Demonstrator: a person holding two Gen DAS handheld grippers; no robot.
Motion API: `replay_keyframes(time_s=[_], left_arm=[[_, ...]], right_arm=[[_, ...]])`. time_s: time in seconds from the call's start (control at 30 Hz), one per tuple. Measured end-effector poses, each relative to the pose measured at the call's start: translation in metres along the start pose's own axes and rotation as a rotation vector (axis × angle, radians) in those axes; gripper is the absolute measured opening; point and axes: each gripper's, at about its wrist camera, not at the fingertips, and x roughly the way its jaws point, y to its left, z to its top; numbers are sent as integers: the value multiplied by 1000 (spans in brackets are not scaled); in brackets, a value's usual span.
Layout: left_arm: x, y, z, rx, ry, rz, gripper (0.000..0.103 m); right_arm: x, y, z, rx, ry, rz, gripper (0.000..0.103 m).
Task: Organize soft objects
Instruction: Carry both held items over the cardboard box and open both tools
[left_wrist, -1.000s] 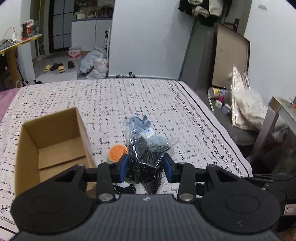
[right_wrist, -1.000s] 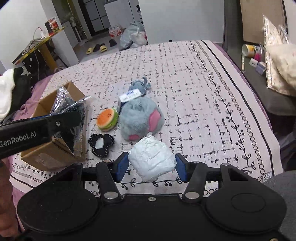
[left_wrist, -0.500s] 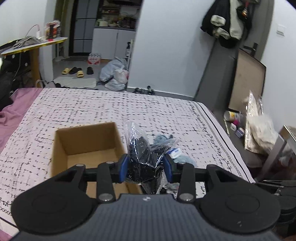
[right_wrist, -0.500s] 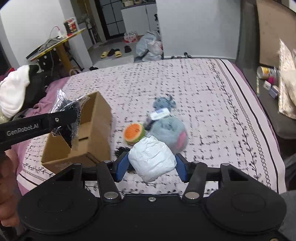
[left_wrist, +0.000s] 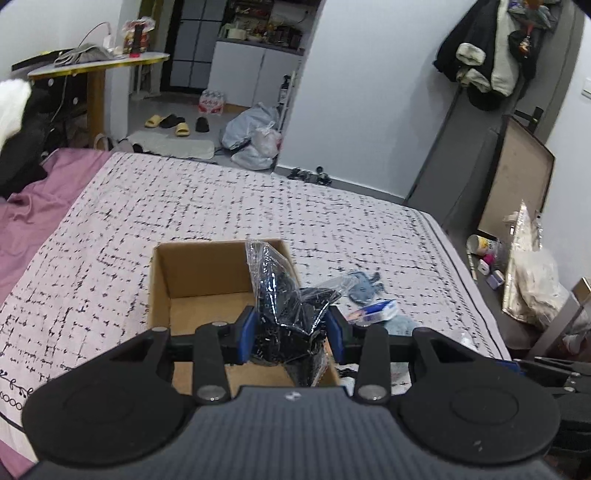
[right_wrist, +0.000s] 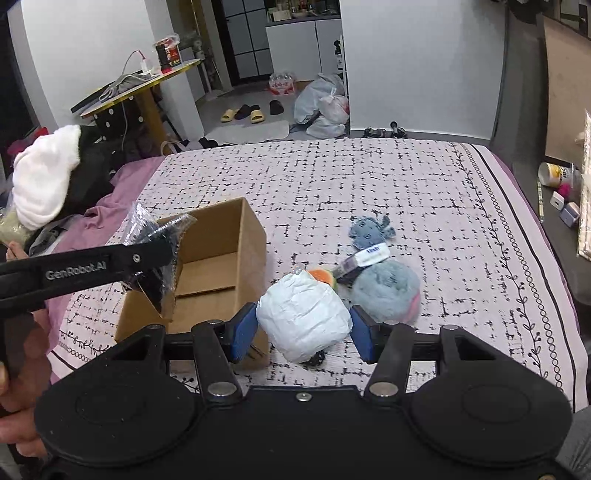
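My left gripper (left_wrist: 290, 334) clamps a crinkly black bag (left_wrist: 284, 306) over the open cardboard box (left_wrist: 192, 273) at lower centre — nothing lies inside; my right gripper (right_wrist: 303, 332) squeezes a white bundle (right_wrist: 303, 319).

The box (right_wrist: 221, 266) is brown, the plush toy (right_wrist: 384, 291) grey-blue, the bundle (right_wrist: 303, 317) white, the bed cover (right_wrist: 369, 192) pale with black marks
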Motion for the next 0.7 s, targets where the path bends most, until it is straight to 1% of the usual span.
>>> replay_keyframes(time_s=[0.13, 0.3, 0.37, 0.43, 0.47, 0.5, 0.53, 0.6, 0.7], left_arm=[[7, 14, -1, -29, 23, 12, 39], [16, 28, -3, -46, 58, 48, 40], [20, 34, -5, -50, 85, 60, 43], [26, 39, -6, -57, 128, 75, 45], [28, 41, -6, -62, 139, 84, 46], [28, 43, -7, -67, 142, 91, 51], [27, 45, -7, -73, 142, 96, 54], [23, 49, -5, -89, 137, 91, 63], [16, 50, -1, -90, 114, 101, 70]], right_arm=[[4, 10, 3, -15, -1, 2, 53], [7, 21, 8, -28, -3, 12, 53], [7, 26, 12, -27, -2, 25, 53], [9, 28, 16, -12, 3, 46, 53], [9, 30, 18, -9, 4, 52, 53], [11, 33, 20, -8, 3, 57, 53], [12, 35, 22, -9, 1, 62, 53], [15, 40, 25, -9, 2, 74, 53], [20, 46, 29, -6, 10, 87, 53]])
